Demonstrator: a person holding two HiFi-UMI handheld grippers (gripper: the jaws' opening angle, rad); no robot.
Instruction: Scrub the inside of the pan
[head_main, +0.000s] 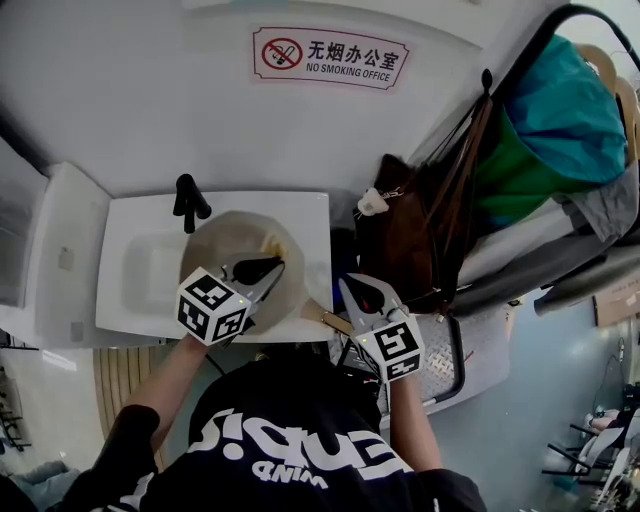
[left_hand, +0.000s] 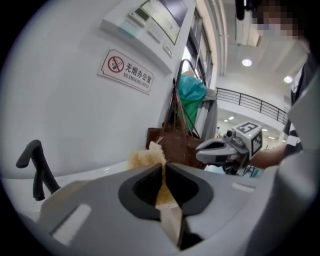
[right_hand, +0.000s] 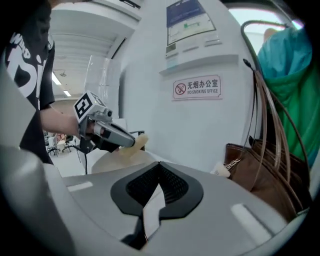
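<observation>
Head view: left tool (head_main: 276, 267) pinching a sponge (head_main: 270, 243) over the pan (head_main: 220, 245), right tool (head_main: 347, 285) closed empty beside it

The left tongs (head_main: 272, 268) are clamping shut on a yellowish scrubbing pad (left_hand: 146, 157), pointing forward and slightly downward. The right tongs (head_main: 347, 285) are pressing together with nothing between them, angling toward the left pair. The left forearm (head_main: 165, 382) and right forearm (head_main: 411, 422) are reaching forward, apart.
</observation>
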